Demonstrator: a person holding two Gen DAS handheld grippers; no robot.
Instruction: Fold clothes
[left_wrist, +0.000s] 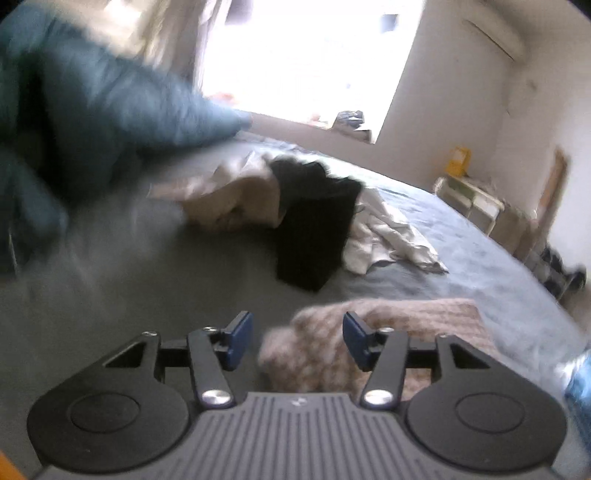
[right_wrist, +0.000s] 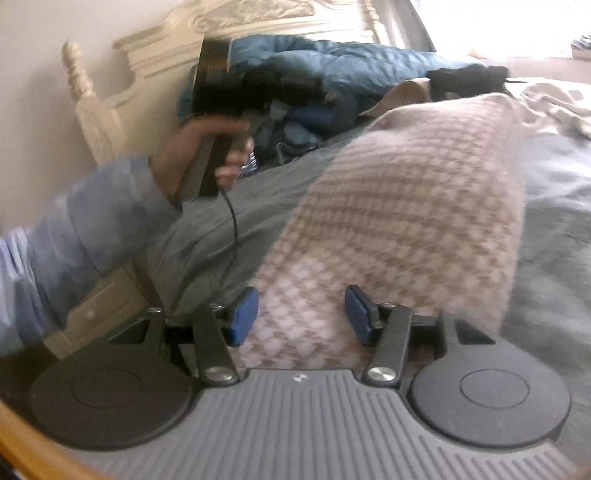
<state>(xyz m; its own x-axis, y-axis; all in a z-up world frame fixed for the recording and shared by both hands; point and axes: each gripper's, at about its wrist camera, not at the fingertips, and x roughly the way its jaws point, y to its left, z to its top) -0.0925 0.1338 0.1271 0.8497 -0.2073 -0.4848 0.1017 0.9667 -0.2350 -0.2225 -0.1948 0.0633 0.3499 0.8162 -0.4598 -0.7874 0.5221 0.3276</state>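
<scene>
Pink-and-beige checked knit sweater (right_wrist: 399, 206) lies on the bed (right_wrist: 554, 258), on grey bedding. In the right wrist view its long axis runs from the right gripper (right_wrist: 301, 315) away toward the pile of clothes at the far side; near end sits just in front of and between the blue fingers (right_wrist: 245, 314). Right fingers wide apart, holding nothing. Cannot tell if they touch the knit.

Left wrist view: left gripper (left_wrist: 298, 341) also spread wide, empty, hovering low over the bed. The sweater (left_wrist: 369, 332) shows bunched just beyond the fingers (left_wrist: 240, 338), lying roughly crosswise, extending to the right.

Further back on the bed: a black garment (left_wrist: 317, 225), a beige garment (left_wrist: 229, 199) beside it on the left, a white garment (left_wrist: 388, 236) crumpled just right of the black one. Blue puffy jacket (left_wrist: 92, 110) heaped at the left, blurred.

Right wrist view shows the person's hand (right_wrist: 207, 147) in a light blue sleeve (right_wrist: 92, 229) gripping the other gripper's handle, a cable hanging from it. Carved cream headboard (right_wrist: 155, 55) behind. Whole scene motion-blurred.
</scene>
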